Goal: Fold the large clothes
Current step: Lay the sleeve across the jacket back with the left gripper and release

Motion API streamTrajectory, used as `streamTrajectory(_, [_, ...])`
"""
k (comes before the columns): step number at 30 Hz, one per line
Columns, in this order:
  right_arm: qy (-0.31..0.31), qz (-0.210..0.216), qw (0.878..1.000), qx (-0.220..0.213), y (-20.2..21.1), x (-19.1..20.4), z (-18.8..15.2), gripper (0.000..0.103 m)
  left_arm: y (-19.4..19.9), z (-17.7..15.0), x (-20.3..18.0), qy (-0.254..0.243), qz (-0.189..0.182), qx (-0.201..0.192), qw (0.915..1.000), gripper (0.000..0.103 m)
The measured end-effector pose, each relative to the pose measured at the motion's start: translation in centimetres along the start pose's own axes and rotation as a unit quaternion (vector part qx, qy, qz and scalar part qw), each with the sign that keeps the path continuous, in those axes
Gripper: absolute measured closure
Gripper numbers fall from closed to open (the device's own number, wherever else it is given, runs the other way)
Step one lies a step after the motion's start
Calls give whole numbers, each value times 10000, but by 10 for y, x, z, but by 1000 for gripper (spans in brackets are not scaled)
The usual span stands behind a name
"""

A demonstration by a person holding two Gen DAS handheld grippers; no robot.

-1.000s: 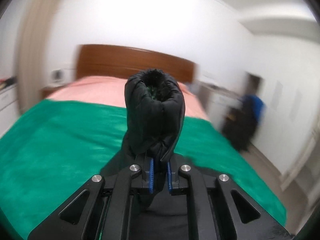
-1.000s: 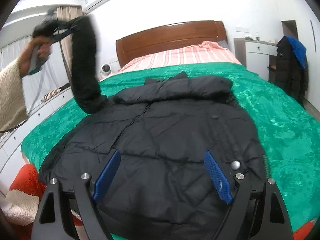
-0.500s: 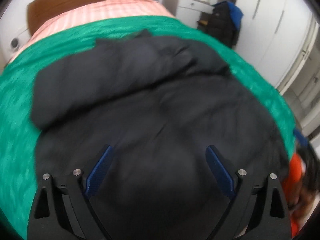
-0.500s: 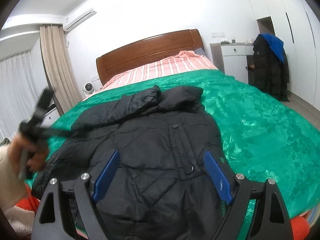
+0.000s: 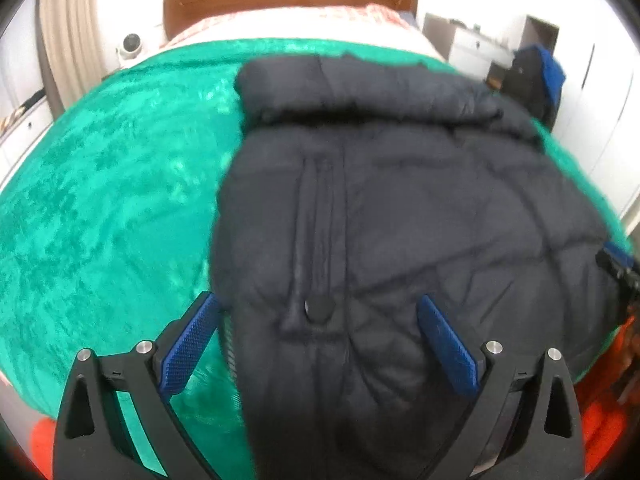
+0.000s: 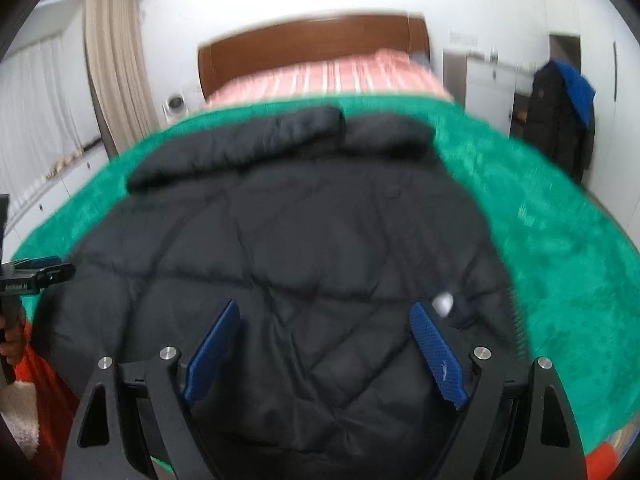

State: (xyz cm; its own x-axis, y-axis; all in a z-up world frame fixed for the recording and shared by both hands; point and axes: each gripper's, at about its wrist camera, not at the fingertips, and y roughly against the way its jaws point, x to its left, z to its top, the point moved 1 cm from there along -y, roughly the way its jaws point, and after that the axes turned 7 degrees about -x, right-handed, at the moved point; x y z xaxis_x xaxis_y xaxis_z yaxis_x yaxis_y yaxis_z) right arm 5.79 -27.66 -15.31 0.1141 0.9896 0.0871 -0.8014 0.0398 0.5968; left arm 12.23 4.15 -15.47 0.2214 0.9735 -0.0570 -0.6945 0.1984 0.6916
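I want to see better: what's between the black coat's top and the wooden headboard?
Green blanket, then striped pink bedding, between the black coat and headboard; right wrist view.

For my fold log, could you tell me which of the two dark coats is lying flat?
The coat on the green blanket lies flat; the other coat hangs upright by the wall.

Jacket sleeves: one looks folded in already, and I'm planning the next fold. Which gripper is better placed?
Probably the right gripper: open, over the jacket near its unfolded edge. The left gripper, jaws just opened, sits at the folded side.
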Motion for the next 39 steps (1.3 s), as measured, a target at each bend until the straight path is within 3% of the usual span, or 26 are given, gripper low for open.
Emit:
streamTrajectory(10, [183, -115, 9998, 36, -5, 4, -14, 9, 8, -10, 17, 505, -78, 43, 9987, 3])
streamTrajectory(18, [331, -189, 9993, 67, -6, 8, -14, 8, 1, -13, 12, 373, 97, 35, 9993, 2])
streamTrajectory(39, [480, -330, 9983, 98, -10, 14, -16, 7, -4, -19, 16, 513, 108, 80, 9986, 0])
